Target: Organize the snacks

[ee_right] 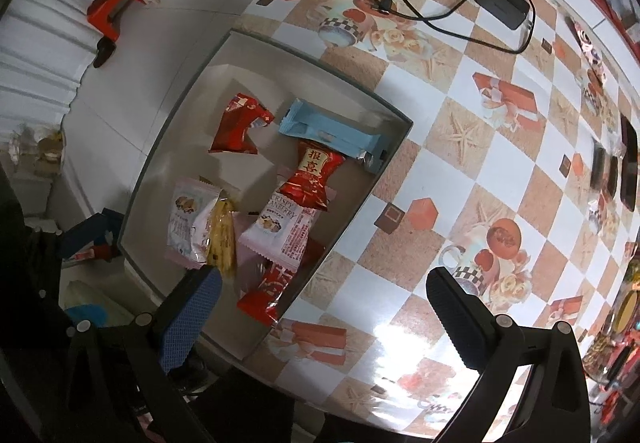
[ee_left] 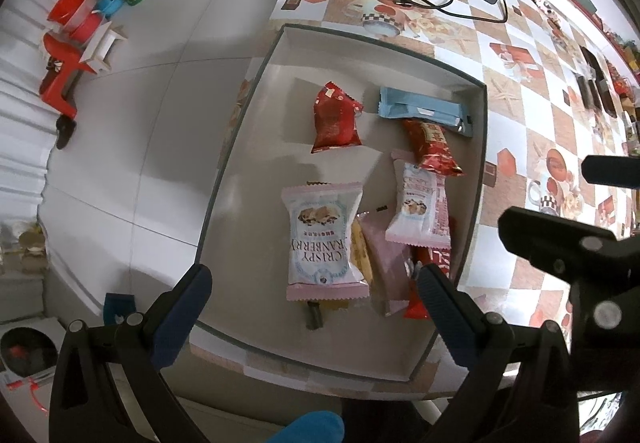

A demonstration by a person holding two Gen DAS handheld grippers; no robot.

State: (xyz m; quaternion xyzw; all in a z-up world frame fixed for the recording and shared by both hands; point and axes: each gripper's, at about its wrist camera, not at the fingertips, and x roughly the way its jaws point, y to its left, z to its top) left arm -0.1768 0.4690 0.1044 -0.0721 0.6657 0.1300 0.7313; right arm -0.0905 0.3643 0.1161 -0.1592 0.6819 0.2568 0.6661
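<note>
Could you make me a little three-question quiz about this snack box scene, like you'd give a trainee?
1. True or false: every snack in view lies inside the shallow box.
2. Which snack lies along the box's far wall? A) the light blue bar B) a green can C) a banana
3. Fill in: both the left gripper and the right gripper are ____ and hold nothing.

Key
1. True: the packets, including the Crispy Cranberry pack, are all in the box; none sits on the checked tablecloth.
2. A
3. open
</note>
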